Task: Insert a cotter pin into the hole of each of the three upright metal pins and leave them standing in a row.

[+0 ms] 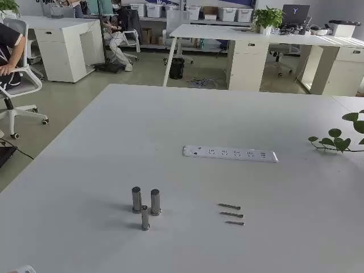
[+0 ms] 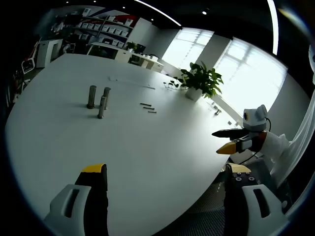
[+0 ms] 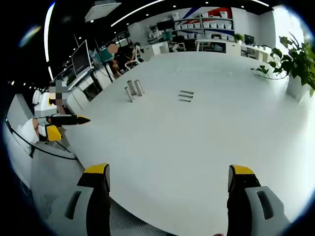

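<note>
Steel pins, three, upright on the table in a tight triangle, not a row. Cotter pins, three, lie flat and parallel, well apart to the right of the steel ones.

Left gripper: jaws spread wide, nothing held, near the table edge. Right gripper: likewise released and empty. Both are well apart from the work.

Likely trouble:
- The pins stand so close that a wide jaw reaching for one could tip its neighbours; a rolling pin may scatter the cotters.
- The cotters are thin and flat on a smooth top. Jaws may skid over them or flick one away instead of lifting it.
- The holes are too small to make out from here, so their facing is unknown. A cotter pushed off-axis would shove the pin over unless the other gripper steadies it.
- The front pin looks shorter and may be the easiest to knock.
</note>
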Action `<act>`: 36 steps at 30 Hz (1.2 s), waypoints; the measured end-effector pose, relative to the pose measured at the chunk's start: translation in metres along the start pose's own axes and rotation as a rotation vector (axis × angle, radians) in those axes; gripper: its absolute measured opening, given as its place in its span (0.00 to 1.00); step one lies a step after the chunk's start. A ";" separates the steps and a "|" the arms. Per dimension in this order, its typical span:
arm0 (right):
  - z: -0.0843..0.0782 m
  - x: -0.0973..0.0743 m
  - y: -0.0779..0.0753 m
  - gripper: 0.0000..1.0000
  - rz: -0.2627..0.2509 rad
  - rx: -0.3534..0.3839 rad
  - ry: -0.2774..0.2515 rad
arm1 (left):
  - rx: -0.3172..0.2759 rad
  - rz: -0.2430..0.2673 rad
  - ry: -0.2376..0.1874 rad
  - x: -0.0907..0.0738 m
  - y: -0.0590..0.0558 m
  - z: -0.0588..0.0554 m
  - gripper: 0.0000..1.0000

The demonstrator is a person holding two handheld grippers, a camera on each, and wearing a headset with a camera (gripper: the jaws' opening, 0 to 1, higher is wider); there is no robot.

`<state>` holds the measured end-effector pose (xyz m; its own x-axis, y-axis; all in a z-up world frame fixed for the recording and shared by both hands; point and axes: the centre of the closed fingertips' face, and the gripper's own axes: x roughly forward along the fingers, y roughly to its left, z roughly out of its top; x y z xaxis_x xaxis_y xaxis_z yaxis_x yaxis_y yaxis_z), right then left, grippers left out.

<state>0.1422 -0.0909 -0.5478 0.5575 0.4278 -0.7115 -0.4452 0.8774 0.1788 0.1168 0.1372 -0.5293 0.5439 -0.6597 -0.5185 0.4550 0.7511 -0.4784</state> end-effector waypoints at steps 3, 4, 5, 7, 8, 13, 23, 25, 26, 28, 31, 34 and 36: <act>-0.002 0.002 0.004 0.98 0.012 -0.016 0.019 | -0.002 0.014 0.007 -0.001 0.006 0.000 1.00; -0.001 0.002 0.004 0.98 0.012 -0.020 0.019 | 0.002 0.016 0.009 -0.002 0.007 0.000 1.00; -0.001 0.002 0.004 0.98 0.013 -0.022 0.017 | 0.012 0.025 0.004 -0.002 0.010 0.001 1.00; 0.000 0.001 0.005 0.98 0.013 -0.018 0.015 | 0.031 0.032 -0.011 -0.003 0.013 0.004 1.00; 0.001 0.001 0.005 0.98 0.012 -0.017 0.011 | 0.025 0.032 -0.007 -0.003 0.013 0.005 1.00; -0.001 0.001 0.008 0.93 0.037 -0.027 0.013 | 0.027 0.032 -0.002 -0.005 0.012 0.007 1.00; -0.001 0.001 0.011 0.96 0.036 -0.061 0.029 | 0.009 0.031 0.010 -0.004 0.011 -0.002 1.00; -0.002 0.001 0.010 0.96 0.031 -0.061 0.034 | -0.001 0.027 0.013 -0.003 0.011 -0.004 1.00; -0.002 0.001 0.009 0.97 0.029 -0.054 0.036 | -0.004 0.024 0.015 -0.003 0.011 -0.005 1.00; -0.002 0.001 0.010 0.98 0.039 -0.037 0.037 | -0.010 0.023 0.022 -0.003 0.011 -0.005 1.00; 0.000 0.001 0.011 0.98 0.038 -0.027 0.026 | -0.012 0.022 0.023 -0.002 0.012 -0.005 1.00; -0.002 0.001 0.011 0.98 0.037 -0.021 0.034 | -0.011 0.017 0.027 -0.002 0.011 -0.005 1.00; -0.004 0.001 0.011 0.98 0.036 -0.019 0.038 | -0.009 0.014 0.030 -0.001 0.010 -0.005 1.00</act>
<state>0.1351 -0.0814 -0.5488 0.5144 0.4502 -0.7299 -0.4780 0.8572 0.1919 0.1174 0.1457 -0.5372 0.5287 -0.6500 -0.5459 0.4416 0.7599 -0.4771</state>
